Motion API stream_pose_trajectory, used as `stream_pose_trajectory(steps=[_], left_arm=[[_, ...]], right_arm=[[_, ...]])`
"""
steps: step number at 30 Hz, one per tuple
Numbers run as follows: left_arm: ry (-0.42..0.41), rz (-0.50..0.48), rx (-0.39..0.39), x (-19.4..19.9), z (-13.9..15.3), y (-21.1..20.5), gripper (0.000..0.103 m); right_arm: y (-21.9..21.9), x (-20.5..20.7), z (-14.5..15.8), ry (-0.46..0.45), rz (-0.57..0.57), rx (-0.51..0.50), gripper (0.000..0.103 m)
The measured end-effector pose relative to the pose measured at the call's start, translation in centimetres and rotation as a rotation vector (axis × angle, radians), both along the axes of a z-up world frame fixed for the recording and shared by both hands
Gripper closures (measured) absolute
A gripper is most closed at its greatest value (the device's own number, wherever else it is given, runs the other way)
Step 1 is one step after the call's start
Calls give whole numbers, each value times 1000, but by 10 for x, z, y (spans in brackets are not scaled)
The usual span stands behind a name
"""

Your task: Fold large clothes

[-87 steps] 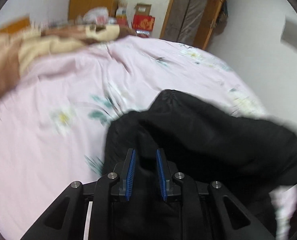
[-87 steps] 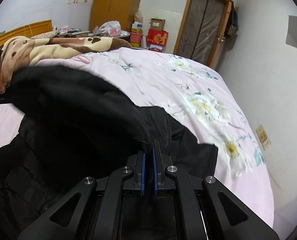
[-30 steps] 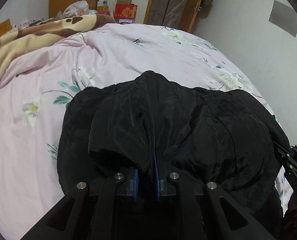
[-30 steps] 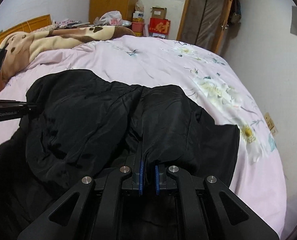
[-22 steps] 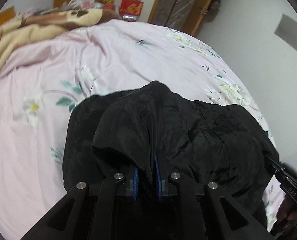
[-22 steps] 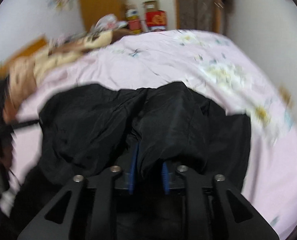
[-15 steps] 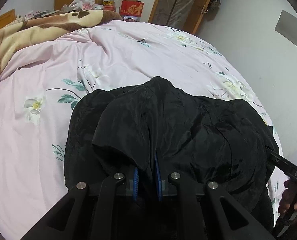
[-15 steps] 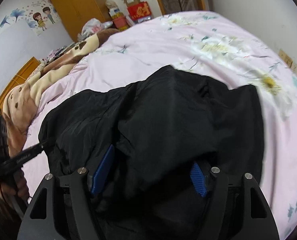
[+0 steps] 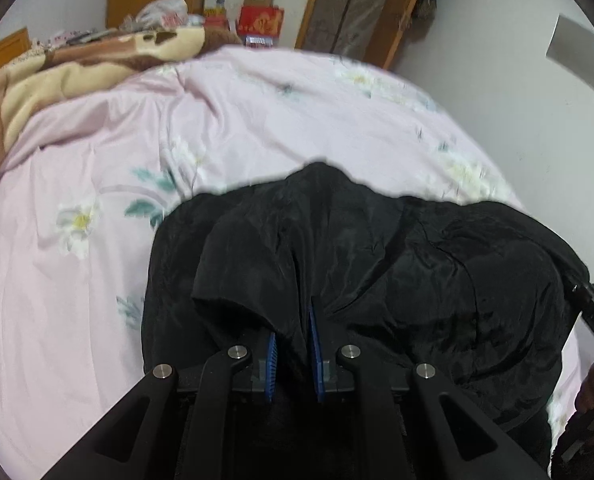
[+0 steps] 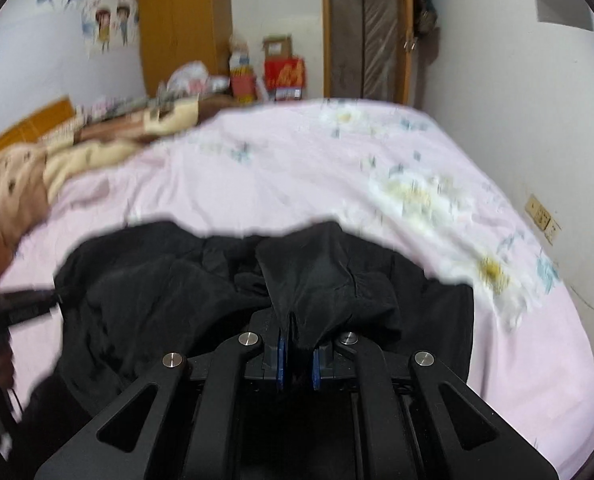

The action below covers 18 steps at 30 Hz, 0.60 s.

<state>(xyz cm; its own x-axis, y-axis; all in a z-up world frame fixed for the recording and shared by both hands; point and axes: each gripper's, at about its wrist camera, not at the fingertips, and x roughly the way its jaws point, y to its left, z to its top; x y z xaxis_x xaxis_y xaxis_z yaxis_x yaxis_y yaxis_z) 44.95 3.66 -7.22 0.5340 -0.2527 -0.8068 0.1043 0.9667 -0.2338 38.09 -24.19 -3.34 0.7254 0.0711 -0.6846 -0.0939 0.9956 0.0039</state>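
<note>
The black coat (image 9: 377, 272) lies bunched on the near part of the pink flowered bedsheet (image 9: 97, 184), its bulk stretching sideways from one gripper to the other, so its long axis runs across in front of the person rather than away toward the door (image 10: 367, 32); the far half of the bed is bare sheet, with a brown and cream blanket (image 9: 77, 68) heaped at the head end. The left gripper (image 9: 293, 354) has its blue pads nearly together with a ridge of black cloth pinched between them; the right gripper (image 10: 297, 354) is likewise closed down on a peak of the same coat, which rises out of its fingers and droops to either side. Each hand thus holds its own end, neither nearer the middle than the other; the cloth ahead of both sets of fingers lies forward and downhill on the sheet. The right view is blurred, so I would guess, not swear, that its pinch takes in more than one layer.
</note>
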Motion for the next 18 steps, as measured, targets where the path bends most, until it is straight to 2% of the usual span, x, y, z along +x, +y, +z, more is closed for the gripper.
stream_pose_trajectory(steps=[2, 4, 7, 9, 10, 11, 12, 14, 16, 18], left_arm=[[49, -30, 7, 1, -15, -3, 84], [55, -14, 0, -2, -21, -3, 84], [51, -1, -14, -3, -20, -1, 81], [65, 25, -27, -4, -19, 9, 67], [73, 38, -24, -5, -17, 13, 54], [69, 44, -29, -7, -12, 17, 45], [52, 42, -40, -9, -5, 21, 45], [4, 42, 5, -17, 13, 26, 45], [-46, 56, 53, -23, 30, 28, 44], [-91, 43, 51, -26, 46, 30, 44]], right_arm=[[-10, 0, -26, 81, -16, 9, 94], [-21, 2, -52, 164, -33, 55, 94], [-29, 4, -54, 185, -40, 115, 92], [-39, 6, -51, 216, -62, 173, 83], [-44, 5, -47, 227, -75, 186, 78], [-46, 3, -43, 234, -89, 181, 76], [-46, 1, -38, 234, -99, 170, 70], [-40, -6, -24, 214, -96, 92, 59], [-31, -15, -8, 187, -89, 19, 57], [-27, -26, 6, 156, -92, -31, 57]])
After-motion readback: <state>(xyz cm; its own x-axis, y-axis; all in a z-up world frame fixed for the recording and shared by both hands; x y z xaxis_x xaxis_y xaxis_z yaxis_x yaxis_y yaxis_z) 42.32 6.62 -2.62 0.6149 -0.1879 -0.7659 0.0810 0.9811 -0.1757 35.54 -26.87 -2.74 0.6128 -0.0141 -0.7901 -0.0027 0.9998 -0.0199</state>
